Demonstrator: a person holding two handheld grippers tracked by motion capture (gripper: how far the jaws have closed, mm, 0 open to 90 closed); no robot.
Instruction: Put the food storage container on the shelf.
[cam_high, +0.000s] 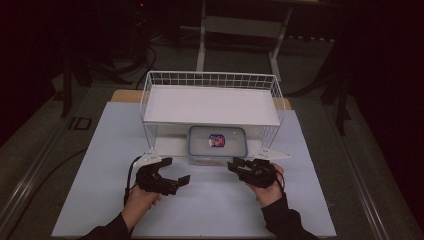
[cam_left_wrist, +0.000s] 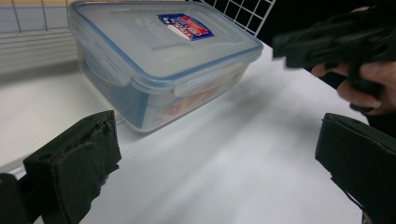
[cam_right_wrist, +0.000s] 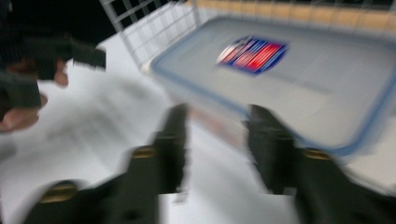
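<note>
A clear lidded plastic box (cam_high: 217, 144) with a blue seal and a red-and-blue sticker sits on the white mat, under the front of the wire rack. In front of the box's left corner my left gripper (cam_high: 179, 170) is open, with its jaws wide apart and nothing between them (cam_left_wrist: 217, 158). The box (cam_left_wrist: 163, 56) lies a short way beyond them. My right gripper (cam_high: 232, 166) is by the box's right front corner. In the blurred right gripper view its jaws (cam_right_wrist: 217, 140) stand slightly open and empty, just short of the box (cam_right_wrist: 303, 84).
A white wire rack (cam_high: 210, 80) with a flat white shelf (cam_high: 210, 105) stands at the back of the mat (cam_high: 210, 210), over the box. The rack's legs flank the box. Dark floor and a stand lie beyond the table.
</note>
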